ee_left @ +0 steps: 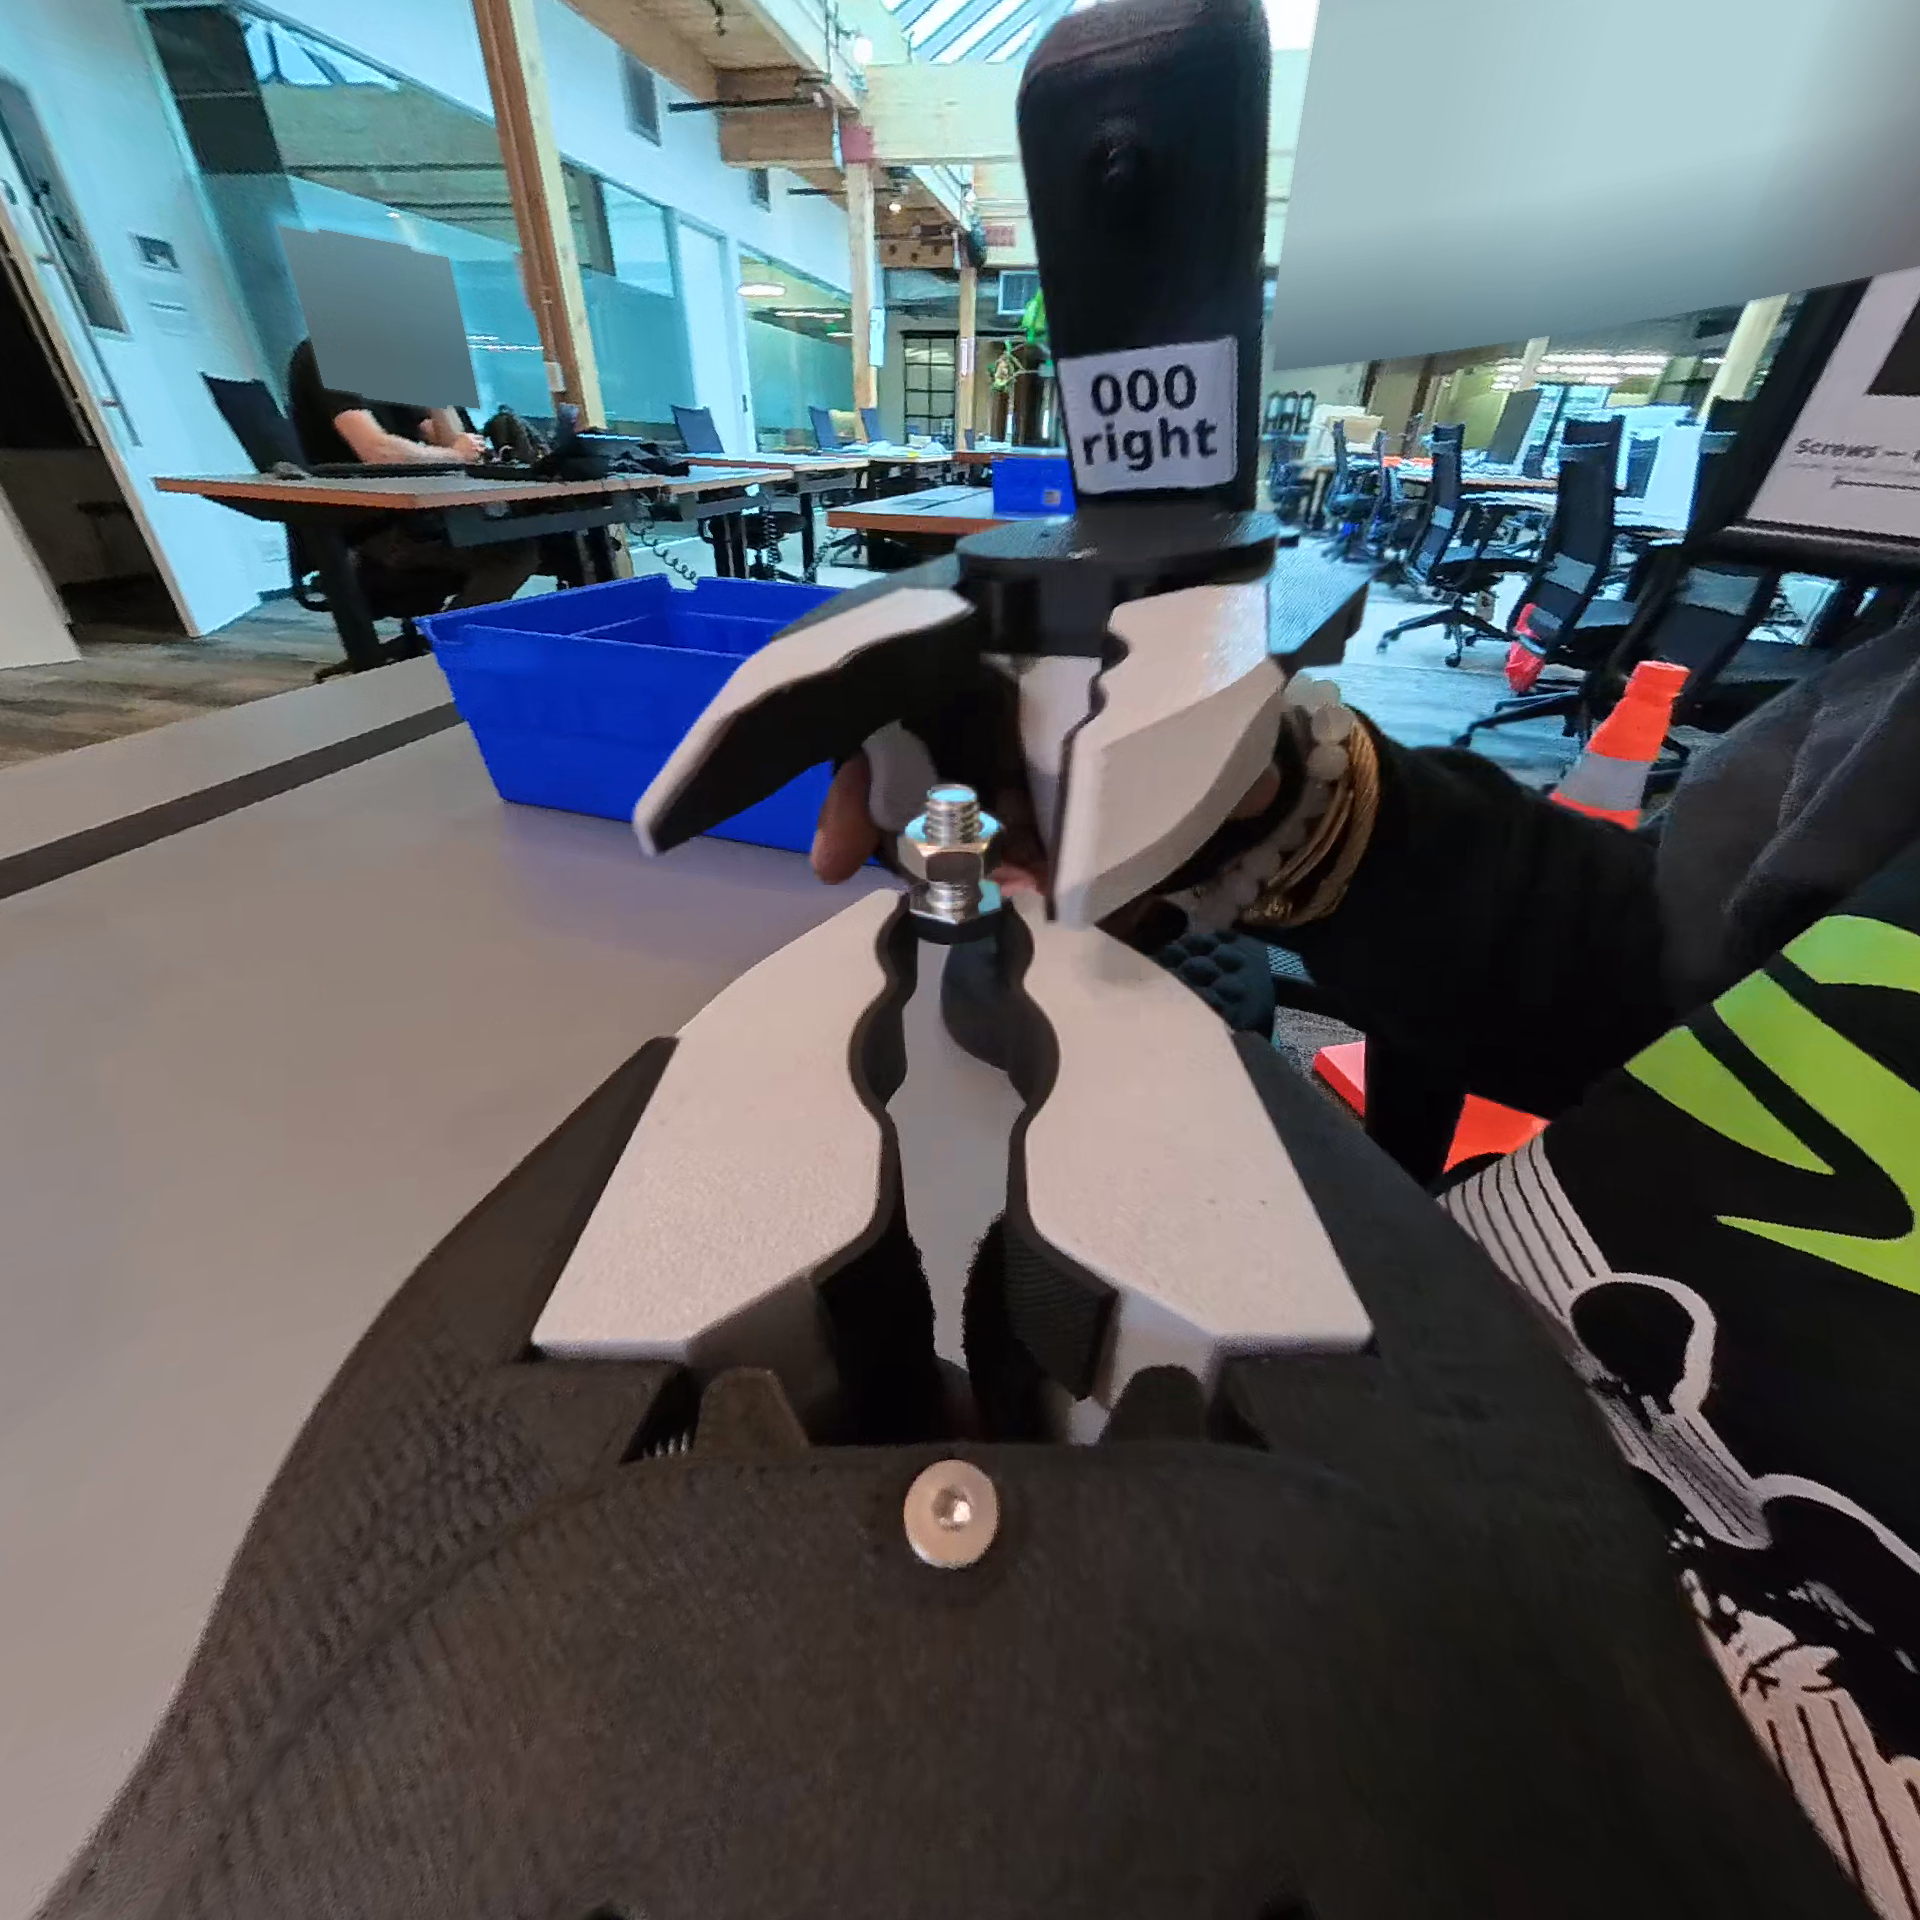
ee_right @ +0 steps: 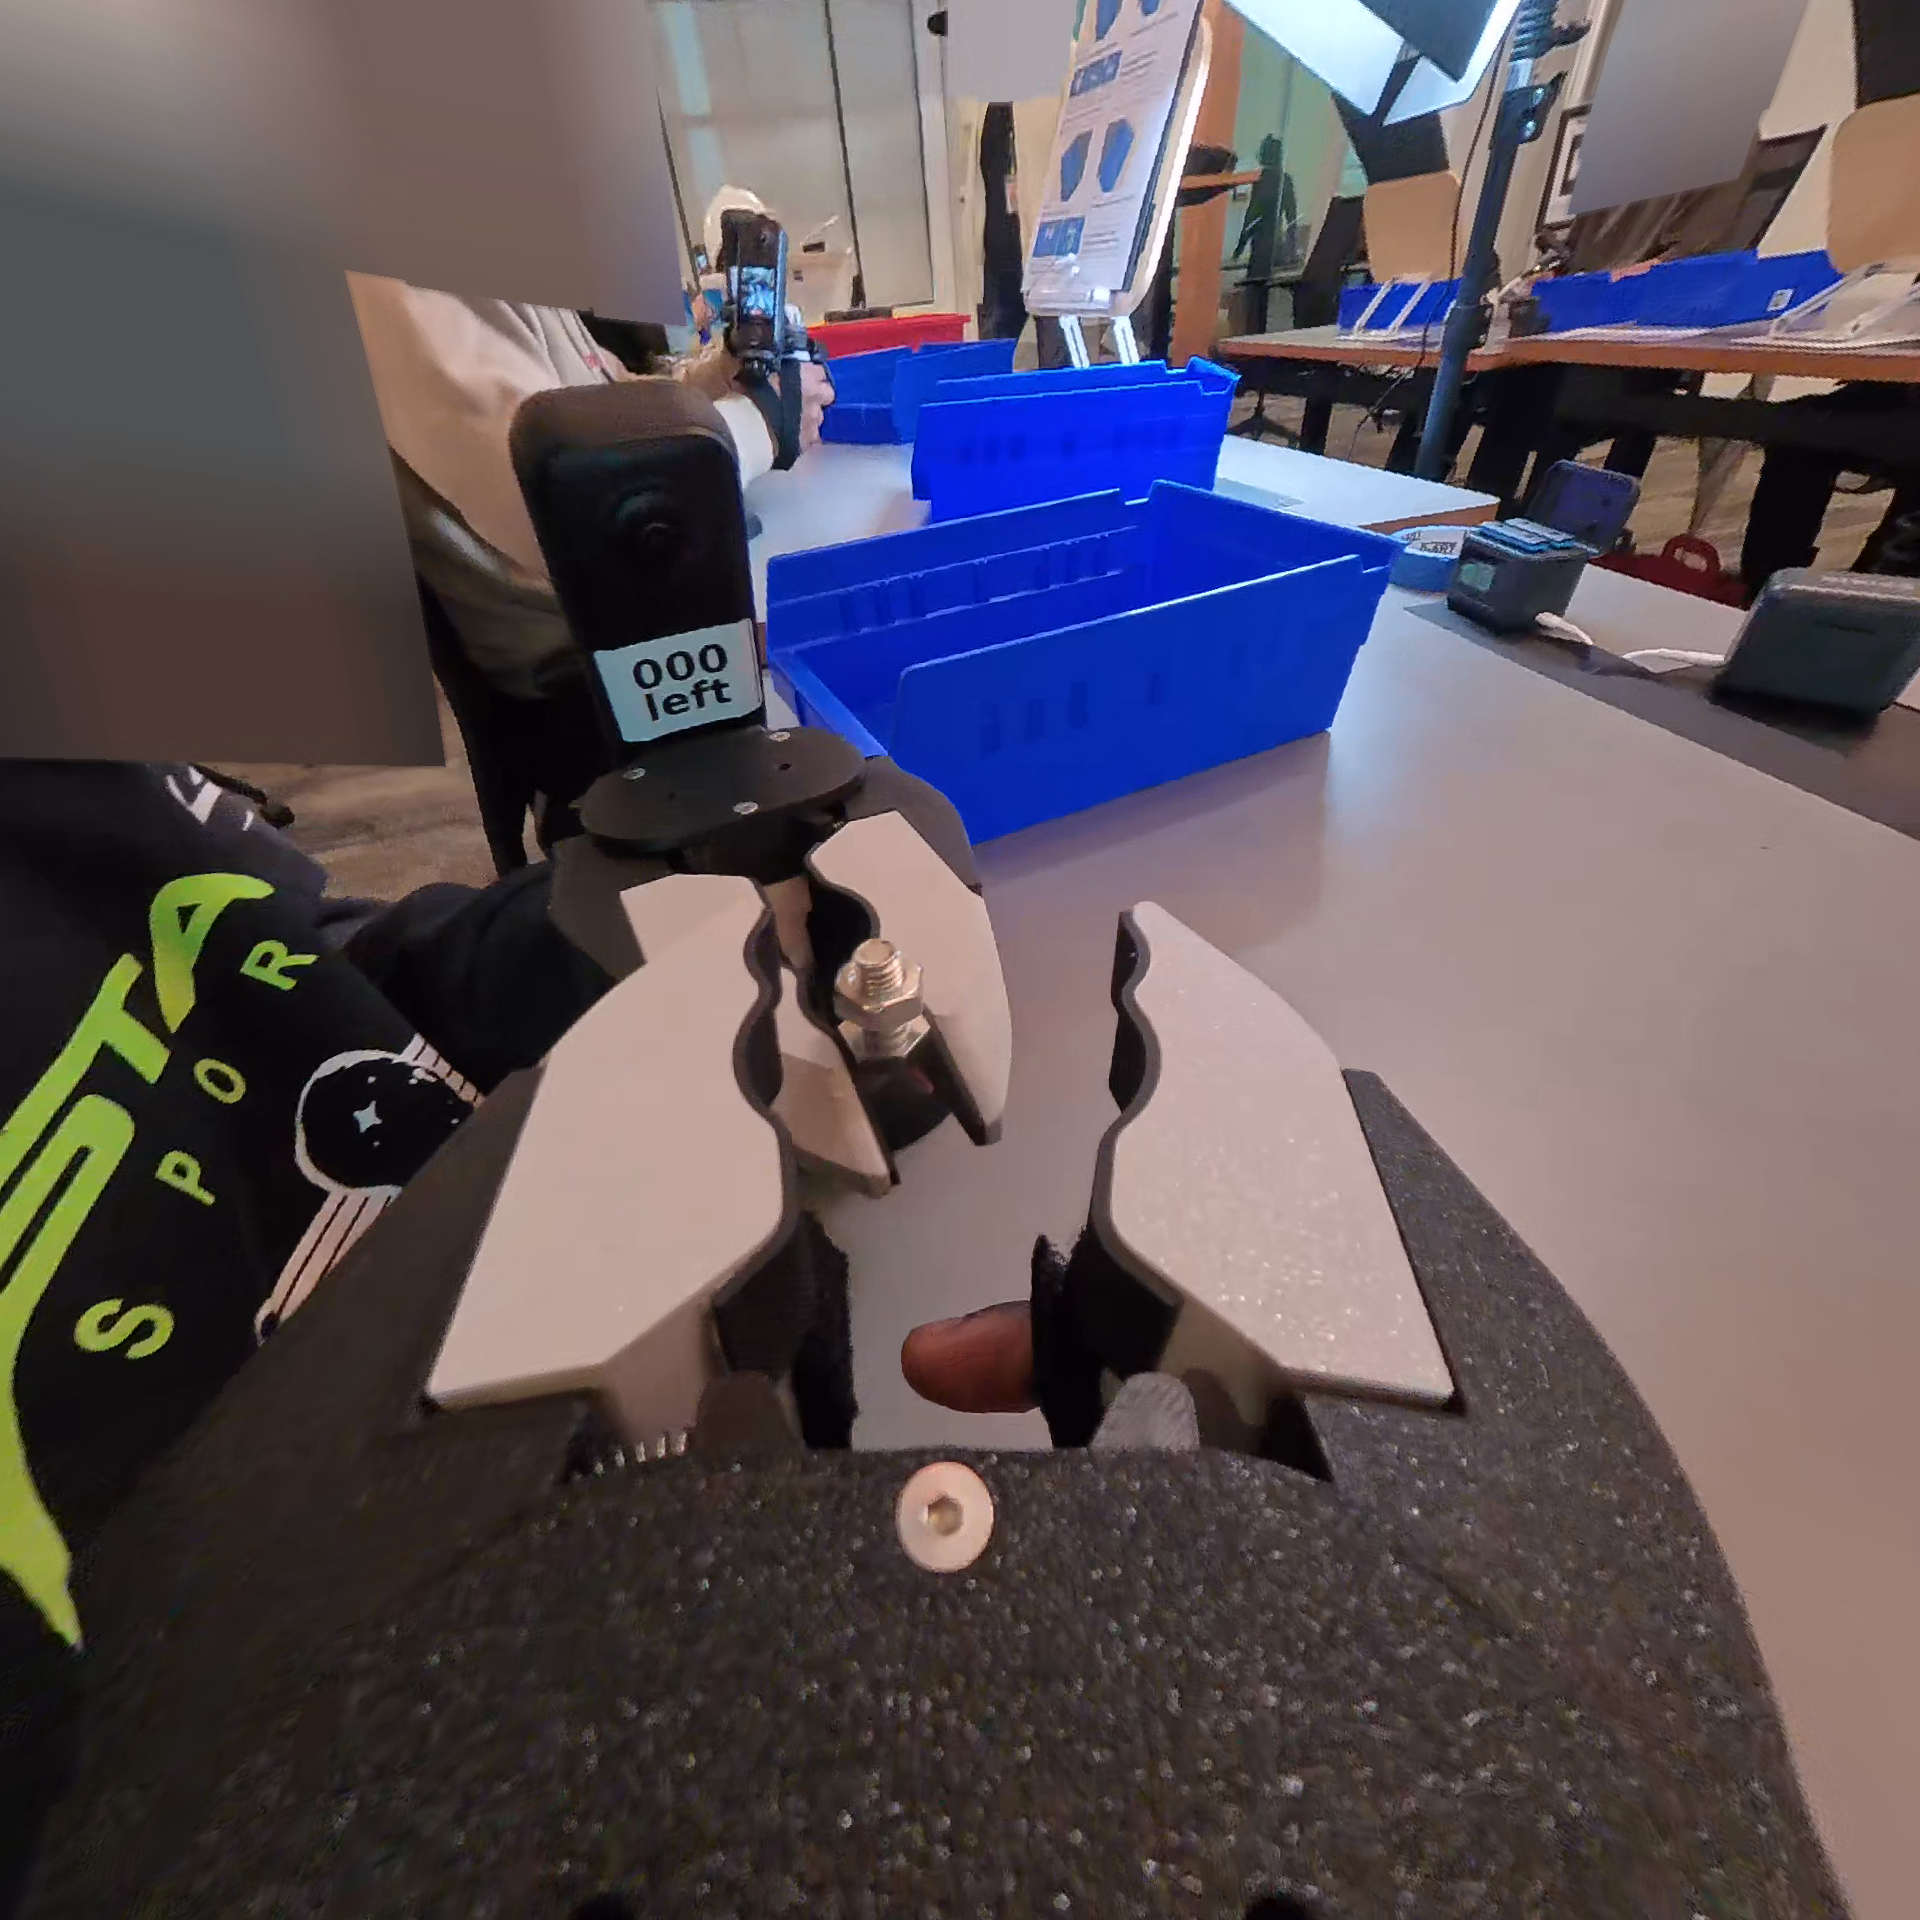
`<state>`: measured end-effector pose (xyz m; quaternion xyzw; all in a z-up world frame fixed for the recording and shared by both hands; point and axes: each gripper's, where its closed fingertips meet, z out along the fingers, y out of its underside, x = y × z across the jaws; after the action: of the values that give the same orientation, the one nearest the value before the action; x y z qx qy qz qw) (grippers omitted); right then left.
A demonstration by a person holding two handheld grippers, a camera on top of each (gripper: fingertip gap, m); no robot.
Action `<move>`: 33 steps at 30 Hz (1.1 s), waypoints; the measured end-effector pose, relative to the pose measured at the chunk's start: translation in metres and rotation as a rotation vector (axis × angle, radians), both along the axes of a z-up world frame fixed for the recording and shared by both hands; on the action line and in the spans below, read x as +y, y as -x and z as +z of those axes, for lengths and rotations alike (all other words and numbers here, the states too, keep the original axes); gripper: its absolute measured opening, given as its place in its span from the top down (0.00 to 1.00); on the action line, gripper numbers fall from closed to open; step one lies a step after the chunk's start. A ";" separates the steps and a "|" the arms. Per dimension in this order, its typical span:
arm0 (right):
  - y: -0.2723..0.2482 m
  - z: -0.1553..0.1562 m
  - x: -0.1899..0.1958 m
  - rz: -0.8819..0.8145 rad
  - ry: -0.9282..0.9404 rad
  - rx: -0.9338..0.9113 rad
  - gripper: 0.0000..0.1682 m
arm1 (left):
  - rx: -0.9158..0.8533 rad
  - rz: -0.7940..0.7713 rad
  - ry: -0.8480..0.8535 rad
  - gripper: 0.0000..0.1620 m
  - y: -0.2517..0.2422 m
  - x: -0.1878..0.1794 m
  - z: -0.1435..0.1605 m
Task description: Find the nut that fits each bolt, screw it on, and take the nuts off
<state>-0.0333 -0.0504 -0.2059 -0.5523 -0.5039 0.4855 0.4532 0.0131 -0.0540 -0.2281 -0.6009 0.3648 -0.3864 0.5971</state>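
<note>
Hiding the bolt's [ee_left: 951, 899] head, the left gripper's [ee_left: 951, 914] tips pinch shut on the bolt, which stands upright above the grey table [ee_left: 312, 987]. Its lower end is lost between the fingers, so the head's shape cannot be made out. The bolt is bright silver and threaded, with a hex nut [ee_left: 949, 844] partway down the thread and a second silver collar just under it. The right gripper [ee_right: 951, 1039] faces it with fingers wide apart, empty, the bolt lying just ahead of its gap. A blue bin [ee_right: 1091, 665] sits behind on the table
</note>
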 end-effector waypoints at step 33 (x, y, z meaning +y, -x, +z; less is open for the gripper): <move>-0.001 -0.005 0.001 -0.024 -0.015 0.056 0.70 | 0.008 -0.047 0.018 0.91 -0.003 -0.004 -0.004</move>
<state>-0.0328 -0.0498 -0.2112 -0.5413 -0.4878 0.4915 0.4770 0.0164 -0.0579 -0.2320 -0.5991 0.3776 -0.4011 0.5810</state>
